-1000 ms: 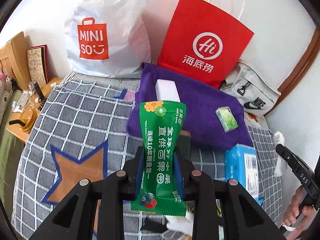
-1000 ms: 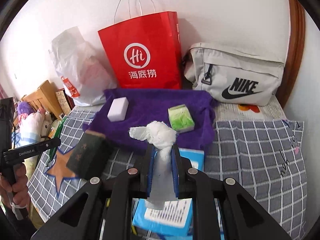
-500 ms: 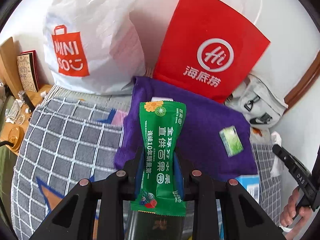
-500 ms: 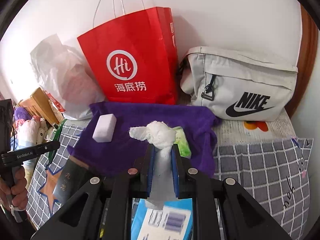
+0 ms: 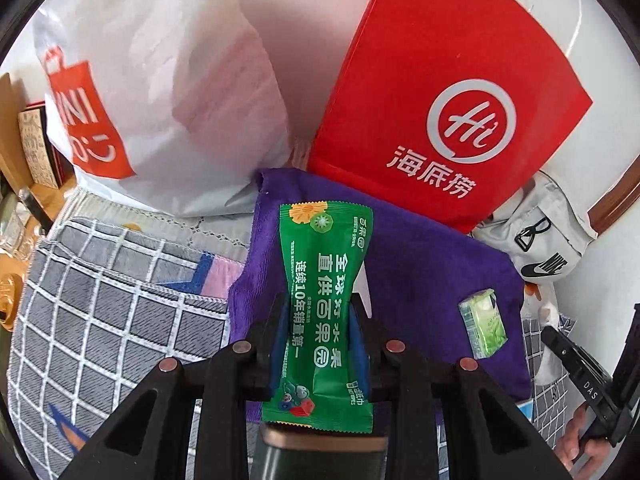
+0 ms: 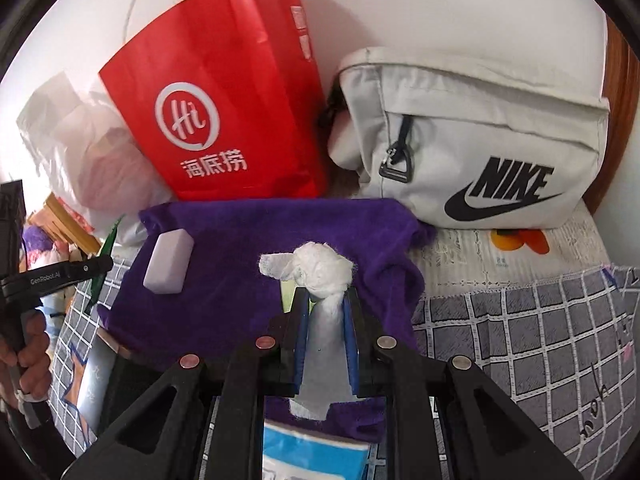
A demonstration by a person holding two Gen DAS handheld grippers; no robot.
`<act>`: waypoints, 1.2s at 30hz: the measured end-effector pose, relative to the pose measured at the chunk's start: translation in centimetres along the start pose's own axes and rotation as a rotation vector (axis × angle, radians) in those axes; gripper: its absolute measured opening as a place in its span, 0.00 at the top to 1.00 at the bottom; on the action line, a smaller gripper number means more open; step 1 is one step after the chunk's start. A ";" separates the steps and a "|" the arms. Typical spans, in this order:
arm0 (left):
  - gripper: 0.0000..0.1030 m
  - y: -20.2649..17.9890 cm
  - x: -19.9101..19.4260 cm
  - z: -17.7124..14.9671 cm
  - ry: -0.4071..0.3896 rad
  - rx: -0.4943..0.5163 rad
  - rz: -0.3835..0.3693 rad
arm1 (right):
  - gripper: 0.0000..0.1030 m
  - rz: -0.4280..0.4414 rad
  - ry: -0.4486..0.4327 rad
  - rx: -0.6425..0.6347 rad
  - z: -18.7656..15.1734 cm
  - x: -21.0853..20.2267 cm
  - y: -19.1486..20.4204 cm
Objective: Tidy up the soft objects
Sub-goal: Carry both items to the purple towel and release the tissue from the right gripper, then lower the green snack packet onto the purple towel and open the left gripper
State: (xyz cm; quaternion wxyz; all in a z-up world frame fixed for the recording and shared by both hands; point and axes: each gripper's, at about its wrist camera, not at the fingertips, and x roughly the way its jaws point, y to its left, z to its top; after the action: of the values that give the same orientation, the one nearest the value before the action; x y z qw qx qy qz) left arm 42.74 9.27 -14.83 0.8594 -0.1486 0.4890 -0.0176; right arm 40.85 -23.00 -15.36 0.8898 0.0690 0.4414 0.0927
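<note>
- The green snack packet (image 5: 325, 304) stands upright in the left gripper (image 5: 320, 320), whose jaws are clamped on its middle, over the near edge of the purple towel (image 5: 416, 264).
- The knotted white cloth (image 6: 320, 270) sticks up from the right gripper (image 6: 325, 320), jaws pressed on its tail, above the same towel.
- On the towel lie a white block, perhaps a sponge (image 6: 169, 262), at the left and a small green tissue pack (image 5: 482, 328) at the right, well apart.
- The towel is spread on a bed with a grey checked blanket (image 6: 540, 340).
- Behind it, against the wall, stand a white MINISO plastic bag (image 5: 160, 92), a red paper bag (image 6: 224, 92) and a grey Nike bag (image 6: 472, 140).
- A blue-and-white pack (image 6: 312, 456) lies just under the right gripper.
</note>
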 end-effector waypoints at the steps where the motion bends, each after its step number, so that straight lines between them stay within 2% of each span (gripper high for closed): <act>1: 0.73 -0.1 0.2 0.0 0.004 0.001 0.000 | 0.83 0.006 0.010 0.008 0.0 0.3 -0.2; 6: 0.73 -0.4 1.8 0.1 0.037 0.020 0.009 | 0.83 -0.018 0.073 0.011 -0.6 2.7 -0.9; 18: 0.73 -0.4 3.3 -0.1 0.032 -0.001 -0.012 | 0.82 -0.048 0.112 -0.003 -1.3 4.2 -0.7; 23: 0.73 -1.0 4.2 -0.5 0.046 0.013 0.013 | 0.70 -0.100 0.105 -0.040 -1.2 4.1 0.0; 25: 0.73 -1.2 4.7 -0.6 0.061 0.017 0.031 | 0.55 -0.104 0.087 -0.064 -1.1 3.7 0.6; 28: 0.72 -1.2 5.1 -0.7 0.080 0.012 0.037 | 0.44 -0.103 0.061 -0.092 -1.0 3.2 1.2; 33: 0.66 -1.3 5.4 -0.7 0.092 0.007 0.042 | 0.42 -0.113 0.054 -0.106 -0.9 2.9 1.4; 36: 0.50 -1.2 5.6 -0.7 0.119 0.012 0.038 | 0.42 -0.093 0.058 -0.094 -0.8 2.9 1.2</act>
State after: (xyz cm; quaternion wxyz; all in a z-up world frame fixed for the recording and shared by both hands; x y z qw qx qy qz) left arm 45.21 7.00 -19.50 0.8298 -0.1328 0.5419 -0.0129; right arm 41.79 -21.14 -17.79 0.8823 0.0038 0.4649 0.0738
